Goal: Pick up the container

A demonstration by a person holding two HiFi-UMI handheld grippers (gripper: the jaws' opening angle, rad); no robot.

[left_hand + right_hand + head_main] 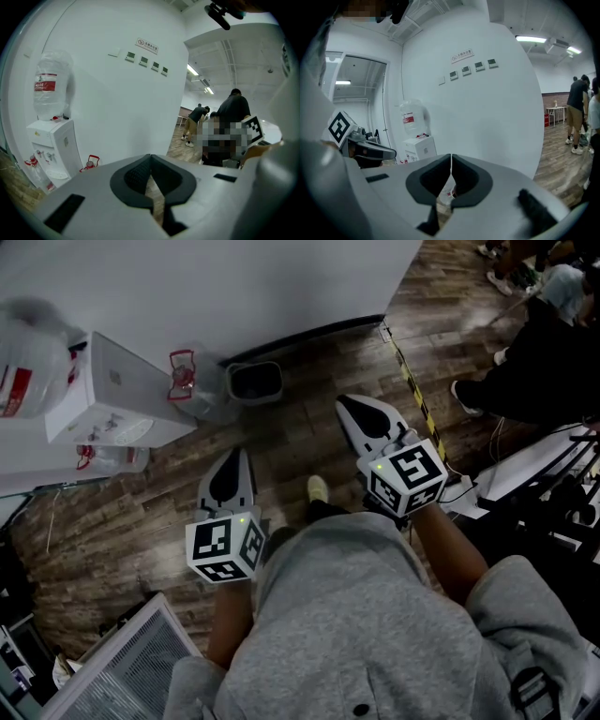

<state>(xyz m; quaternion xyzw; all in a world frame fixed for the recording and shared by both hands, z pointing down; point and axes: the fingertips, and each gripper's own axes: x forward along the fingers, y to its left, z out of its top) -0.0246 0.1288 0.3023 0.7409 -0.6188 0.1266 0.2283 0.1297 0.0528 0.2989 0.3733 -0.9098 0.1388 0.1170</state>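
A: Left gripper [236, 457] and right gripper [349, 407]: jaws closed together, both empty. Container?
B: Clear plastic container with red handle [183, 381] stands on brown wood floor [141, 512], between white water dispenser [108, 395] and dark grey bin [255, 381], against white wall [234, 287].

light: dim head view — bright gripper views | source: ceiling strips [532, 39] | edges: fisheye-bent, dark corners

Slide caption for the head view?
Left gripper and right gripper, both shut and empty, face a water dispenser and grey bin by the wall.
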